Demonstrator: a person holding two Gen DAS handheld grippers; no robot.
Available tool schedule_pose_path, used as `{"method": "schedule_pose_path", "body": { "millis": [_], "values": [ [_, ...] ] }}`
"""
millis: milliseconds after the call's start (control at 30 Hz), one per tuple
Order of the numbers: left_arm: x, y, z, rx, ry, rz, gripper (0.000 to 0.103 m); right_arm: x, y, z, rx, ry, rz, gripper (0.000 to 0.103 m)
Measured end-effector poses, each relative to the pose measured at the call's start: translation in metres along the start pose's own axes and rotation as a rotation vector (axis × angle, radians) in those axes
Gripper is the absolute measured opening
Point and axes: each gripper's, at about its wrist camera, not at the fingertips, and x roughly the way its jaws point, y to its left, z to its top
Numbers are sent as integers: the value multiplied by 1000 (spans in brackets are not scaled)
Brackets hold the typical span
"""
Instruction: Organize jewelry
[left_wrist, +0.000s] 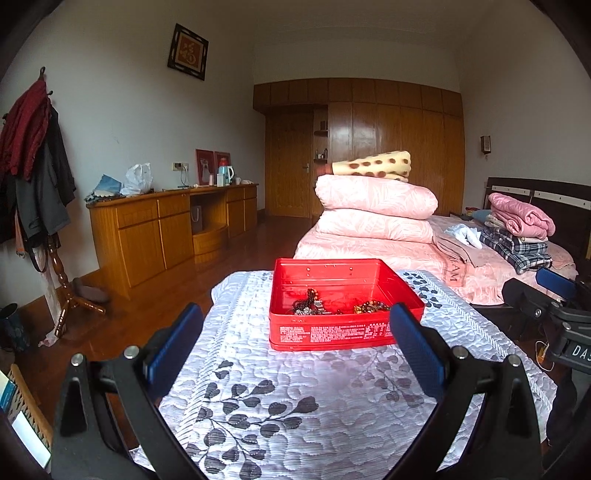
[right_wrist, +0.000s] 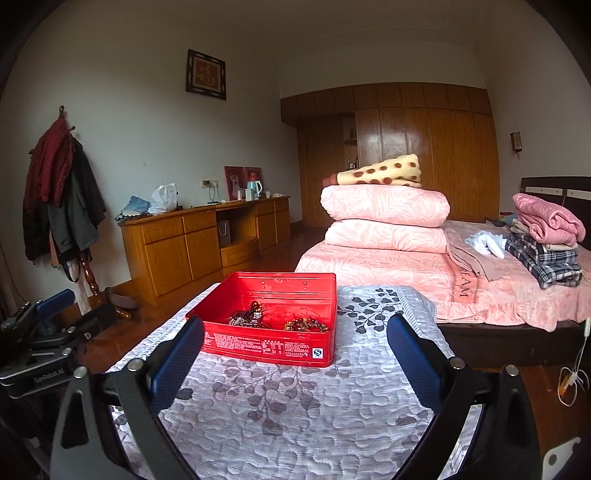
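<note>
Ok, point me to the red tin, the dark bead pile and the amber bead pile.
red tin (right_wrist: 266, 347), right wrist view, printed front wall.
dark bead pile (right_wrist: 249, 317), right wrist view, pile's middle.
amber bead pile (right_wrist: 306, 325), right wrist view, pile's middle.

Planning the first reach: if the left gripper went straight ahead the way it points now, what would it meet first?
Probably the red tin: the open left gripper faces its printed near wall, nothing between but bare quilted cloth. Depth is unclear; it might pass above the rim.

A long wooden sideboard (left_wrist: 173, 225) stands against the left wall, a white plastic bag (left_wrist: 137, 179) on top. Coats hang on a coat stand (left_wrist: 33, 162). On the bed (left_wrist: 480, 273), folded pink quilts (left_wrist: 376, 210) carry a spotted blanket (left_wrist: 373, 166).
</note>
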Motion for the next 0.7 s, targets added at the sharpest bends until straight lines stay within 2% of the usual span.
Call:
{"method": "schedule_pose_path", "body": {
  "millis": [700],
  "values": [
    [-21, 4, 0, -1, -49, -2, 98, -15, 5, 1, -19, -29, 3, 97]
  ]
}}
